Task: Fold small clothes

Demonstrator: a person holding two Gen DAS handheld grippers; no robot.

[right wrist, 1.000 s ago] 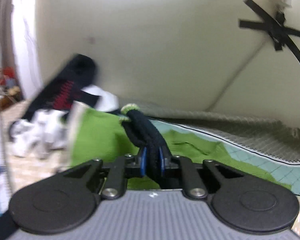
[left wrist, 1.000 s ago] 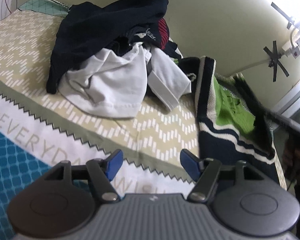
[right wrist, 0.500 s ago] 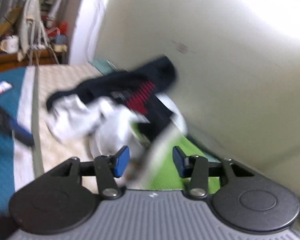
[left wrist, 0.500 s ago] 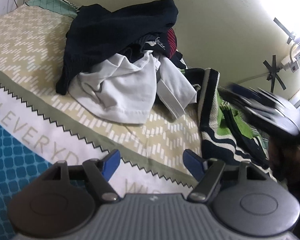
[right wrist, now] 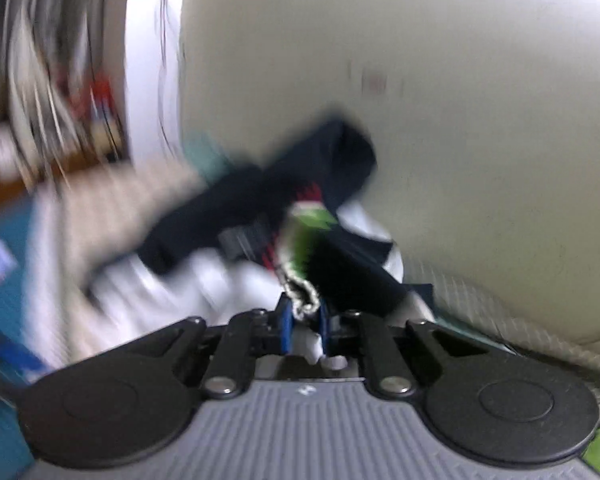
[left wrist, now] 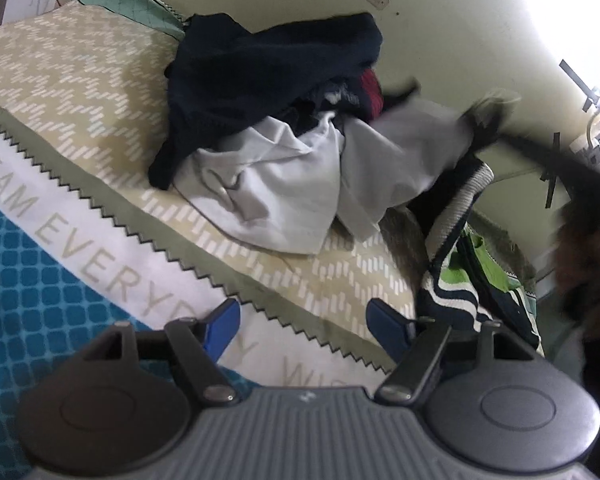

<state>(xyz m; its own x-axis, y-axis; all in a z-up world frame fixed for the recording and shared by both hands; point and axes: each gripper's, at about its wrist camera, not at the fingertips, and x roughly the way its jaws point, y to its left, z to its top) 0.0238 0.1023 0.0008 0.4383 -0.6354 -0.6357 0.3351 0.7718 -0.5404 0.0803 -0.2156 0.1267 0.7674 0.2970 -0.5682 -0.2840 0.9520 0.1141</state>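
Note:
A green, navy and white striped garment point(left wrist: 456, 276) lies at the bed's right side, its white knit edge lifted. My right gripper point(right wrist: 303, 322) is shut on that knit edge point(right wrist: 300, 300); this view is blurred. In the left wrist view the right gripper shows as a dark blur point(left wrist: 500, 120) at the lifted corner. My left gripper point(left wrist: 302, 326) is open and empty, low over the bedsheet in front of a pile of clothes: a navy garment point(left wrist: 268, 76) on top and white garments point(left wrist: 276, 184) below.
The bedsheet point(left wrist: 80, 92) has a beige zigzag pattern, a white band with grey letters and a teal part at the left. A cream wall point(left wrist: 440, 12) runs behind the pile. A power strip and black tape point(left wrist: 596, 136) are on the wall at the right.
My right gripper let go of the dark hem, swung open towards the pile, then shut on the striped garment's knit edge and lifted it. My left gripper stayed open and drifted slightly closer.

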